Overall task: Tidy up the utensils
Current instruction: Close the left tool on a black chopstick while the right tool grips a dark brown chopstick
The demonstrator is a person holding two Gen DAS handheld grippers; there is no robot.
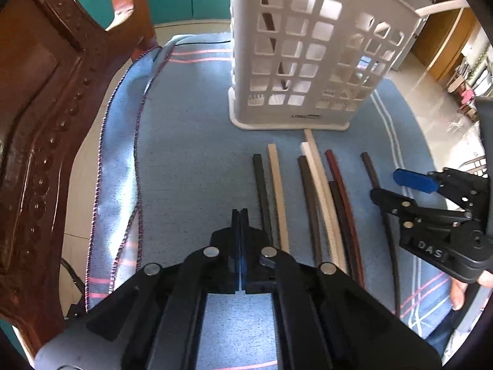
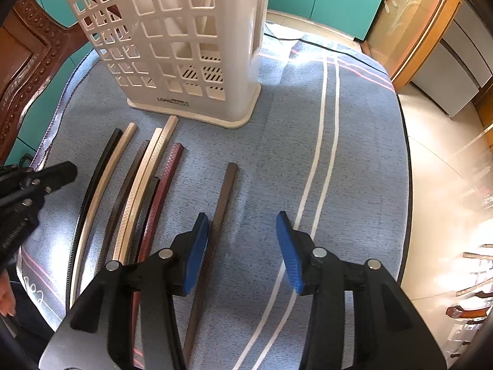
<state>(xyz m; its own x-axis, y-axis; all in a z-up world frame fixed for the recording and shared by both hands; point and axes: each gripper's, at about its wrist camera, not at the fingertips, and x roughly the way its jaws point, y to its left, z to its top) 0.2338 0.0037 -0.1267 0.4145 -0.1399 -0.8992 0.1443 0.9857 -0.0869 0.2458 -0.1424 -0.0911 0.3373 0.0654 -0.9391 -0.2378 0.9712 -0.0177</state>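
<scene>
A white slotted utensil holder point(image 1: 295, 61) stands upright toward the far side of the tabletop point(image 2: 354, 160), which is covered by a blue cloth point(image 1: 191, 160) with pale and pink stripes; in front of the holder a row of chopsticks point(image 2: 135, 191) lies flat on the cloth, running roughly side by side from near the holder's base back toward the camera; they are black, cream, dark brown and maroon, and several touch or overlap along their length, though exactly how many there are is hard to tell where they bunch together; one dark brown chopstick point(image 2: 215, 231) lies apart from the rest, on the right of the row; the left gripper point(image 1: 240, 215) hangs over the cloth just left of the row, its fingers point(image 1: 235, 231) pressed together with nothing between them; the right gripper point(image 2: 242, 240) points steeply down near the separate brown chopstick, its blue-padded fingers point(image 2: 197, 249) standing partly apart and gripping nothing; the chopstick runs just beside the inner face of the left-hand pad, seemingly not clamped; a carved dark wooden chair point(image 1: 46, 123) stands at the left edge of the tabletop; part of a hand point(image 1: 459, 289) shows behind the right gripper in the left wrist view.
</scene>
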